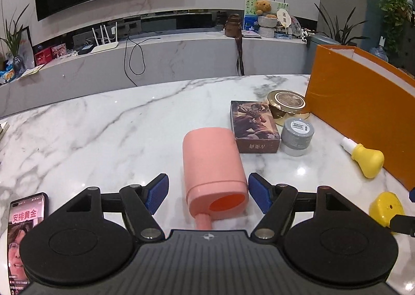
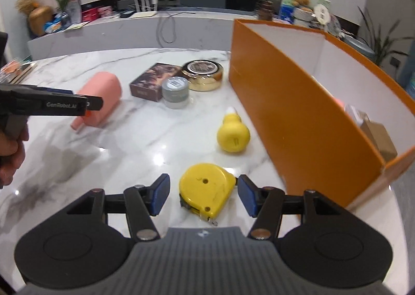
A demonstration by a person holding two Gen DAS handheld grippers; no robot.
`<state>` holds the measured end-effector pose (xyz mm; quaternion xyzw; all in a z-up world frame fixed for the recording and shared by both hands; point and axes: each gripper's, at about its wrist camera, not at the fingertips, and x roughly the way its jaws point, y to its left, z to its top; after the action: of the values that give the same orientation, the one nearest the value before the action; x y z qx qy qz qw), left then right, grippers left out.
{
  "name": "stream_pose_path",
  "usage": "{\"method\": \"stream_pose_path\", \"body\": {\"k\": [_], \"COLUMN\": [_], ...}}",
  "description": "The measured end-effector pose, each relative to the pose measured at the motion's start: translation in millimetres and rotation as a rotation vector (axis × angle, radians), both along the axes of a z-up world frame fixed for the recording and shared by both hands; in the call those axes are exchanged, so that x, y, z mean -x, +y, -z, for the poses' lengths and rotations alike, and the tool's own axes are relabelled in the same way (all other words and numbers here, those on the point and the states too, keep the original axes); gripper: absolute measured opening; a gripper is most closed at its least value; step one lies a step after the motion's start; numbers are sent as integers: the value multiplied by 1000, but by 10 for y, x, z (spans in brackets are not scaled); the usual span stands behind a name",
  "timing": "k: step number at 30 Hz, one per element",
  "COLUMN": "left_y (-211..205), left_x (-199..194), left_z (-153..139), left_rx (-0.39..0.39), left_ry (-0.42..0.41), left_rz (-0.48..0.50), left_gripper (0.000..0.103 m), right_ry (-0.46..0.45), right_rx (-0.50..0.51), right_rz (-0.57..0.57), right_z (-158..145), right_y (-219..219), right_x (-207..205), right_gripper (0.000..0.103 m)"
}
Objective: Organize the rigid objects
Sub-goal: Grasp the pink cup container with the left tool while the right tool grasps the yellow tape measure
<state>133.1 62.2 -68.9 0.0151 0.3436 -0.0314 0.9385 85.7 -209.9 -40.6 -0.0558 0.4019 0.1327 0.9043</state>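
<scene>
Left wrist view: the left gripper points down at a marble table. Its blue pads stand spread, w/ a pink cylinder-shaped container lying on its side between them. The right pad sits just beside the container's rim; I can't tell if it touches. The left pad is clearly apart, so nothing is pinched yet. My guess: jaws are held wide bc the container is bulky and needs straddling before a squeeze. Beyond it lie a dark card box, a gold round tin and a grey jar, clustered close together near the orange box. A yellow bulb-shaped bottle lies just beside the box wall. A phone w/ a lit screen rests at the lower left edge.

Right wrist view: the right gripper hovers low over a yellow tape measure, pads spread on either side, not pressing it. It lies flat on the table near the orange box's corner, likely next to go in.

Only this view shows the orange box's white interior, w/ a brown carton already inside, so the box looks like the sorting bin. It also shows a person's hand holding the left tool. The phone appears only in the left view.
</scene>
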Motion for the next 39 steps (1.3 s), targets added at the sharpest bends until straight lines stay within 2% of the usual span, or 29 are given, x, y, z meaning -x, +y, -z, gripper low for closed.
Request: {"method": "stream_pose_path", "body": {"k": [7,14,17,27,39], "left_y": [-1,-7,2,57,53], "left_x": [-83,-110,-122,-147,-17], "left_z": [45,80,91,90,-63], "left_rx": [12,8,13,44,64], "left_ry": [9,6,3,26,26], "left_rz": [3,-1,-1,-10,2], "left_gripper": [83,83,82,63,62], "right_ry": [28,28,11,1,0], "right_rx": [-8,-2,28,32,11], "right_rz": [44,22,11,-8,-29], "right_z": [159,218,242,279,228], "right_y": [-25,19,58,72,76], "right_x": [-65,-74,-66,-101,-139], "right_gripper": [58,57,53,53,53]}}
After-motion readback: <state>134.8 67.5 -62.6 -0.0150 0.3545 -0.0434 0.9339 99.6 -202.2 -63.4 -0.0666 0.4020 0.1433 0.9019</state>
